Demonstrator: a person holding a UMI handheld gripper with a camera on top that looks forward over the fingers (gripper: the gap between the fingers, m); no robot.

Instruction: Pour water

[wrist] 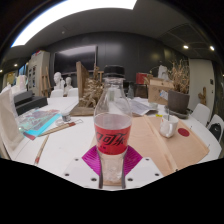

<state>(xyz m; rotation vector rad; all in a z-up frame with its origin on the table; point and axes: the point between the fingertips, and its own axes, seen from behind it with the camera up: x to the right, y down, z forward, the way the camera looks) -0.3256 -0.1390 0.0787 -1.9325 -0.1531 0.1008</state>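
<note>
A capped, red-labelled plastic bottle [112, 125] stands upright between the claw [112, 163]'s magenta pads, whether gripped or loose I cannot tell, above the white tabletop [60, 150]; a weak hold could let it slip when tilted.

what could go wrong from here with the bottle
The bottle is tall and narrow, held low near its base by the gripper, so it may tip or slip when tilted. Its black cap looks on, so nothing would pour until it is removed. Papers and a white cup lie nearby on the table; spills could wet them.
</note>
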